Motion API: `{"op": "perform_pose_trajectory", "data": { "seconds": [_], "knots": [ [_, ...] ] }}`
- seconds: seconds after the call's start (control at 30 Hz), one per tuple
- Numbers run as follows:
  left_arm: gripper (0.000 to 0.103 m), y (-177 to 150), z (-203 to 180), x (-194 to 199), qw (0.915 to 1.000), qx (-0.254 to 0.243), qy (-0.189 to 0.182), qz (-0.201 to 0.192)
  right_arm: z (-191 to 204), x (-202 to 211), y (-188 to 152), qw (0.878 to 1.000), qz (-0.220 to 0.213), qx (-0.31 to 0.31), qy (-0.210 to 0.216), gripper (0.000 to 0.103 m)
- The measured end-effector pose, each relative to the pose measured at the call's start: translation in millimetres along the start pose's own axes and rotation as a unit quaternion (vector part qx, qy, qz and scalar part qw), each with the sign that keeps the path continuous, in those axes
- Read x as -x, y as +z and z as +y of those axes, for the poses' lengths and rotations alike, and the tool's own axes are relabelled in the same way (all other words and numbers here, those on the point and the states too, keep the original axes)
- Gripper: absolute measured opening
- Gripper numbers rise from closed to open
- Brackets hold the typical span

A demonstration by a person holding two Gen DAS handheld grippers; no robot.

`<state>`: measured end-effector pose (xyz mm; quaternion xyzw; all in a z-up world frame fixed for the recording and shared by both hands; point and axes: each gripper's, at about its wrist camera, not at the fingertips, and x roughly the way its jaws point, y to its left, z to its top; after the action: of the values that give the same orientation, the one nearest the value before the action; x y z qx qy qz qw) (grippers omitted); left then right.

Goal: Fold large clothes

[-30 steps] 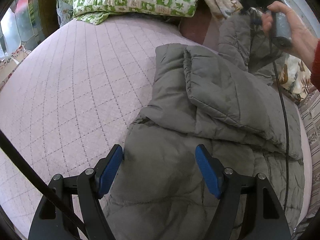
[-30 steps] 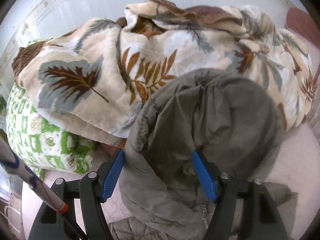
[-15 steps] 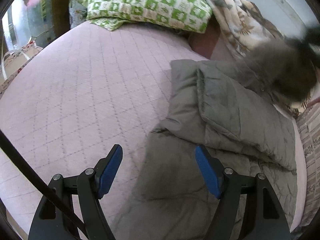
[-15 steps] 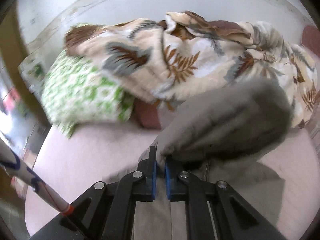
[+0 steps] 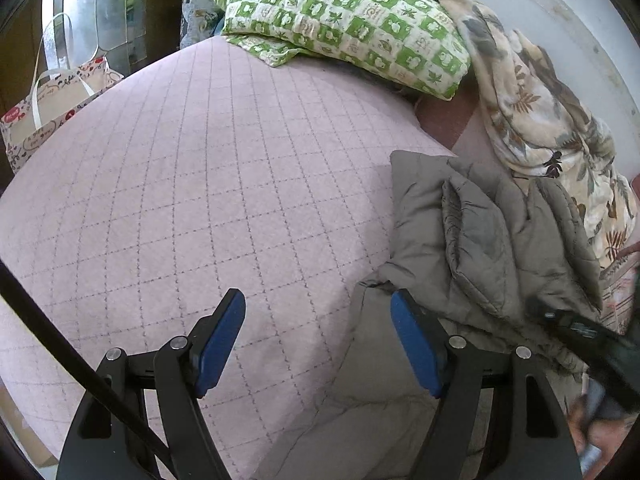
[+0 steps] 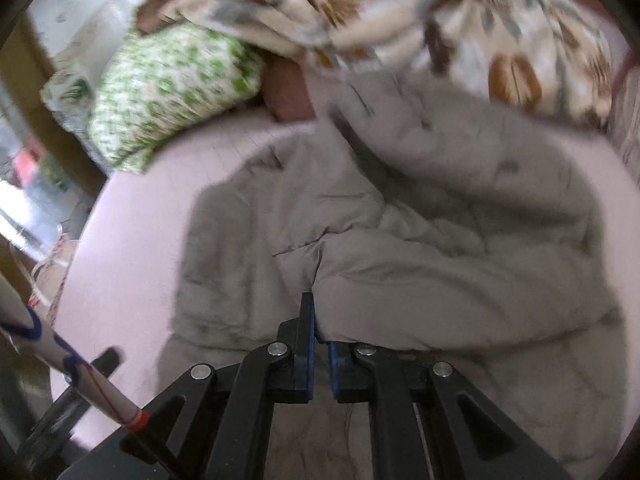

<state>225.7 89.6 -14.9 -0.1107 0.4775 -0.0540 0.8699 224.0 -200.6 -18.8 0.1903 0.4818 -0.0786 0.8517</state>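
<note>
- Right gripper [image 6: 319,340] is pinched on a fold of the grey padded jacket [image 5: 472,232]; left gripper [image 5: 318,340] is spread over the jacket's near-left edge.
- Pink quilted bed [image 5: 192,184] carries the jacket on its right side.
- Leaf-print blanket [image 5: 540,112] lies far right.
- Green checked pillow [image 5: 344,12] lies at the far end.
- Printed bag [image 5: 44,120] stands left.

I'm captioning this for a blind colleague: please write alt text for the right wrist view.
The right tongs, blue-padded, are shut on a fold of a grey quilted padded jacket spread over a pink quilted bed cover. Behind lie a green-and-white checked pillow and a cream leaf-print blanket; the picture is motion-blurred.
</note>
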Motion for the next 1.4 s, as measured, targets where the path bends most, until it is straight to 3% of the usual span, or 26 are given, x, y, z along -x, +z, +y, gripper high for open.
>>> {"op": "perform_pose_trajectory", "data": {
  "seconds": [0.17,0.27,0.4,0.5,0.63,0.77,0.87,0.97,1.03,1.17,1.27,1.4],
  "knots": [
    [0.074,-0.2,-4.4,-2.6,0.9999,-0.009,0.008,0.0,-5.9,-12.4,-2.6,1.0,0.004,-0.016,0.001,0.007],
    [0.074,-0.7,-2.3,-2.0,0.9999,-0.009,0.002,0.005,-3.1,16.4,-9.9,1.0,-0.008,0.024,-0.002,0.016],
    [0.074,-0.6,0.8,2.4,1.0,-0.003,-0.002,0.0,-13.2,68.0,-32.9,0.998,-0.016,0.06,0.005,0.039],
    [0.074,-1.3,1.3,2.9,1.0,-0.002,0.001,-0.001,-29.5,103.0,-38.3,0.998,-0.038,0.059,0.003,0.041],
    [0.074,-3.4,-0.1,1.7,1.0,-0.004,0.009,-0.001,-54.4,121.7,-16.0,0.993,-0.094,0.037,-0.059,0.041],
    [0.074,-2.5,-2.9,0.2,0.9997,-0.012,0.019,-0.004,-81.0,96.3,19.1,0.988,-0.105,-0.009,-0.114,0.041],
    [0.074,0.7,-1.1,0.8,0.9993,-0.012,0.033,-0.012,-97.9,55.6,34.9,0.99,-0.064,-0.037,-0.12,0.041],
    [0.074,4.1,2.6,-0.9,0.9995,-0.006,0.03,-0.008,-105.7,6.7,17.2,0.995,0.03,-0.081,-0.047,0.041],
    [0.074,5.8,4.3,-2.2,0.9996,-0.003,0.028,-0.005,-91.0,-12.6,-7.4,0.996,0.064,-0.054,-0.02,0.041],
    [0.074,5.3,7.3,-2.0,0.9996,0.001,0.029,-0.003,-69.5,-13.6,-31.3,0.996,0.086,0.005,-0.001,0.041],
    [0.074,4.3,10.1,1.0,0.9996,0.005,0.028,-0.004,-64.1,7.1,-30.3,0.997,0.06,0.027,-0.029,0.041],
    [0.074,6.0,14.4,3.7,0.9995,0.012,0.026,-0.009,-51.0,61.8,-23.3,0.997,-0.028,0.052,-0.051,0.041]
  ]
}}
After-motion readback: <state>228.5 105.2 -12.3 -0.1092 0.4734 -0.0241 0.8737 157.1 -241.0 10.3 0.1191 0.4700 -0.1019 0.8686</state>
